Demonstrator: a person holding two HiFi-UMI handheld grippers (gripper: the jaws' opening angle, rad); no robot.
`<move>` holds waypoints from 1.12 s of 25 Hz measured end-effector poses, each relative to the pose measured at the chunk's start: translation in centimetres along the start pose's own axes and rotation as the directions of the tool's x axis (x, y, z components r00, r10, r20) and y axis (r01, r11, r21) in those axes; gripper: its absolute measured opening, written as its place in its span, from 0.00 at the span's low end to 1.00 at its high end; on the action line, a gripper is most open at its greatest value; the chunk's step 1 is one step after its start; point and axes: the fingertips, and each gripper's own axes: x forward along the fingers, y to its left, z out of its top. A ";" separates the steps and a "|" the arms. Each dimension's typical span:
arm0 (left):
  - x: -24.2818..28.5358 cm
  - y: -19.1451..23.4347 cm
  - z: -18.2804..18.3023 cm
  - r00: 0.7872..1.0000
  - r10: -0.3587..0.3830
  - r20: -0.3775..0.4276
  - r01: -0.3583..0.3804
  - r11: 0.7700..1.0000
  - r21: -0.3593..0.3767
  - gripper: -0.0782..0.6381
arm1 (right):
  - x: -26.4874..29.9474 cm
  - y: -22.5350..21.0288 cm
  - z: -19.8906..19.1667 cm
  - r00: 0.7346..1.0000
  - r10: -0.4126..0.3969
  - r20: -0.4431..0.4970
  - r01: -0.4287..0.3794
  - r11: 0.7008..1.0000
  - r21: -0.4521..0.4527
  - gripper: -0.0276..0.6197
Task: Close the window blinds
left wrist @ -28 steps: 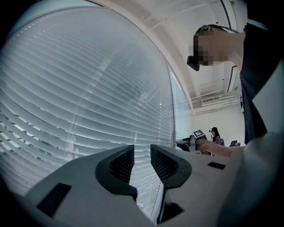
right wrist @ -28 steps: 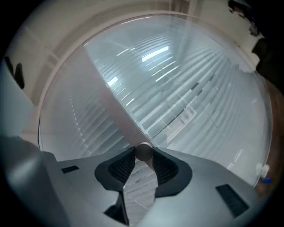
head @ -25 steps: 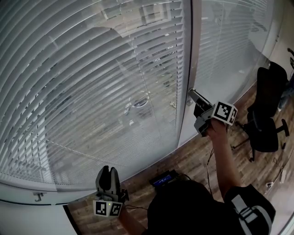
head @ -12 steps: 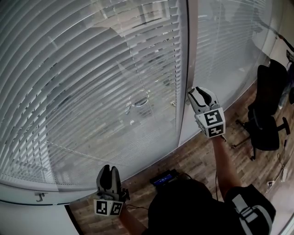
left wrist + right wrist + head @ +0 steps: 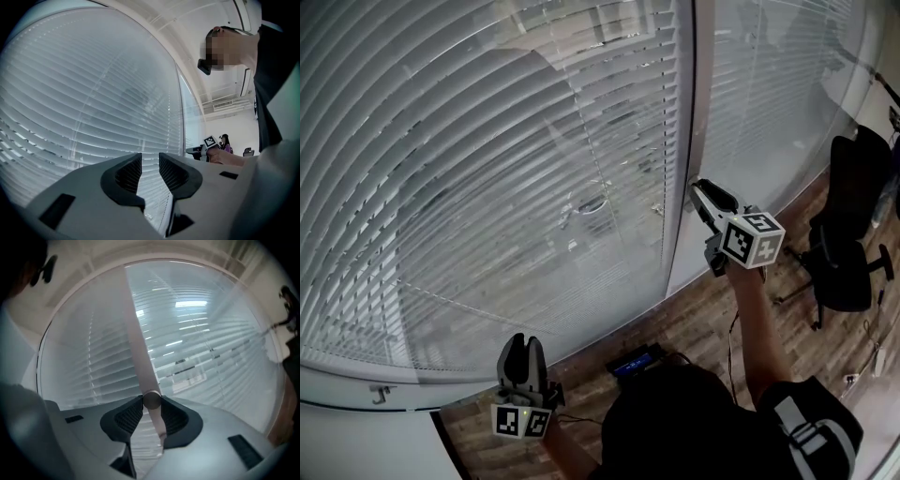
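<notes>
Though the head view shows the right gripper (image 5: pixel 698 191) held level against the pale vertical window post (image 5: pixel 687 131), it does not show what the jaws meet there, because their tips cover the spot. The right gripper view settles it. A small round grey knob (image 5: pixel 151 400) on that post sits between the two dark pads and touches both. The jaws have just been closing and now grip it.

The white slatted window blinds (image 5: pixel 487 169) hang on both sides of the post and fill most of the head view. Their top and left ends are cut off by the picture's edge. Dim shapes show through the gaps between the slats, too faint to name.

The left gripper (image 5: pixel 523 343) is held low near the bottom edge and points toward the blinds, apart from them. Its jaws stand a narrow gap apart with nothing between them — only slats show beyond.

At the right edge a black office chair (image 5: pixel 844 253) stands on the wooden floor (image 5: pixel 698 323), partly cut off.
</notes>
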 end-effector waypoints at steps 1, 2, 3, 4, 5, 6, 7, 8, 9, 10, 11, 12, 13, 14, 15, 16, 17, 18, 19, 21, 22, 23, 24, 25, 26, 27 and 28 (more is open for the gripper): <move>0.0 0.0 0.0 1.000 0.000 0.001 0.000 1.000 0.000 0.28 | 0.0 -0.1 -0.1 1.000 0.026 0.007 -0.027 0.996 0.089 0.24; 0.0 0.0 0.1 1.000 0.000 0.002 0.000 1.000 -0.001 0.28 | 0.0 -0.1 -0.2 0.999 0.051 0.017 -0.053 0.984 0.167 0.24; -0.1 0.0 0.1 1.000 0.001 0.001 -0.001 1.000 -0.001 0.28 | 0.0 -0.1 -0.2 0.997 0.072 0.029 -0.076 0.970 0.231 0.24; -0.1 0.0 0.0 1.000 0.000 0.000 0.000 1.000 -0.001 0.28 | -0.1 -0.1 -0.1 0.995 0.089 0.041 -0.097 0.954 0.282 0.24; -0.1 0.0 0.0 1.000 0.000 -0.001 0.000 1.000 -0.001 0.28 | 0.0 0.0 0.0 0.993 0.103 0.054 -0.115 0.938 0.326 0.24; 0.0 0.0 0.0 1.000 -0.001 -0.001 0.001 1.000 -0.001 0.28 | 0.0 0.0 0.1 0.991 0.116 0.065 -0.132 0.922 0.365 0.24; 0.0 0.0 0.0 1.000 -0.003 0.000 0.003 1.000 -0.001 0.28 | 0.1 0.0 0.1 0.989 0.129 0.075 -0.148 0.905 0.398 0.24; 0.1 -0.1 0.0 1.000 -0.004 -0.001 0.004 1.000 -0.001 0.28 | 0.1 0.0 0.1 0.987 0.141 0.081 -0.163 0.895 0.416 0.24; 0.2 -0.1 -0.1 1.000 -0.005 -0.003 0.005 1.000 -0.001 0.28 | 0.2 0.1 0.0 0.985 0.150 0.080 -0.170 0.896 0.409 0.24; 0.2 -0.2 -0.1 1.000 -0.006 -0.004 0.006 1.000 -0.001 0.28 | 0.1 0.2 -0.1 0.986 0.153 0.068 -0.167 0.915 0.366 0.24; 0.2 -0.2 -0.1 1.000 -0.008 -0.005 0.008 1.000 -0.001 0.28 | 0.0 0.4 -0.2 0.989 0.142 0.044 -0.148 0.949 0.278 0.24; 0.2 -0.2 -0.1 1.000 -0.008 -0.005 0.008 1.000 -0.001 0.28 | -0.2 0.5 -0.2 0.994 0.110 0.017 -0.111 0.984 0.142 0.25; 0.2 -0.2 -0.1 1.000 -0.009 -0.005 0.009 1.000 0.000 0.28 | -0.4 0.7 -0.1 0.998 0.057 -0.004 -0.057 0.998 -0.031 0.26; 0.3 -0.1 -0.1 1.000 -0.009 -0.005 0.009 1.000 0.000 0.28 | -0.6 0.9 0.2 1.000 -0.006 -0.013 0.003 0.977 -0.214 0.28; 0.3 -0.2 -0.1 1.000 -0.010 -0.006 0.010 1.000 0.000 0.28 | -0.7 1.1 0.4 0.998 -0.067 -0.013 0.057 0.924 -0.379 0.29; 0.4 -0.2 -0.1 1.000 -0.012 -0.005 0.012 1.000 -0.001 0.28 | -0.6 1.3 0.6 0.993 -0.114 -0.010 0.094 0.856 -0.508 0.30; 0.4 -0.3 -0.1 1.000 -0.015 -0.005 0.015 1.000 -0.002 0.28 | -0.5 1.6 0.7 0.989 -0.145 -0.006 0.112 0.793 -0.599 0.30; 0.5 -0.5 -0.2 1.000 -0.018 -0.004 0.018 1.000 -0.002 0.28 | -0.3 1.9 0.7 0.987 -0.163 -0.002 0.121 0.739 -0.663 0.30; 0.5 -0.6 -0.2 1.000 -0.020 -0.004 0.020 1.000 -0.002 0.28 | -0.2 2.1 0.7 0.984 -0.180 0.002 0.128 0.693 -0.709 0.30; 0.5 -0.7 -0.3 1.000 -0.020 -0.006 0.020 1.000 -0.003 0.28 | -0.1 2.1 0.8 0.976 -0.219 0.017 0.150 0.610 -0.778 0.28; 0.5 -0.7 -0.3 1.000 -0.017 -0.007 0.017 1.000 -0.003 0.28 | -0.2 2.0 0.8 0.972 -0.234 0.023 0.159 0.585 -0.795 0.23; 0.4 -0.6 -0.3 1.000 -0.015 -0.008 0.015 1.000 -0.004 0.28 | -0.2 2.0 0.8 0.970 -0.241 0.025 0.165 0.580 -0.797 0.22; 0.4 -0.5 -0.3 1.000 -0.012 -0.007 0.012 1.000 -0.004 0.28 | -0.2 1.9 0.7 0.971 -0.237 0.022 0.164 0.602 -0.782 0.21; 0.3 -0.5 -0.3 1.000 -0.010 -0.007 0.010 1.000 -0.005 0.28 | -0.2 1.9 0.6 0.975 -0.222 0.012 0.157 0.649 -0.745 0.20; 0.3 -0.5 -0.3 1.000 -0.009 -0.006 0.009 1.000 -0.006 0.28 | -0.2 1.8 0.4 0.980 -0.197 -0.002 0.143 0.715 -0.685 0.17; 0.3 -0.5 -0.3 1.000 -0.008 -0.005 0.008 1.000 -0.006 0.28 | -0.1 1.7 0.2 0.985 -0.171 -0.016 0.125 0.780 -0.613 0.15; 0.3 -0.5 -0.3 1.000 -0.009 -0.005 0.009 1.000 -0.006 0.28 | -0.2 1.6 0.2 0.988 -0.150 -0.026 0.111 0.827 -0.551 0.13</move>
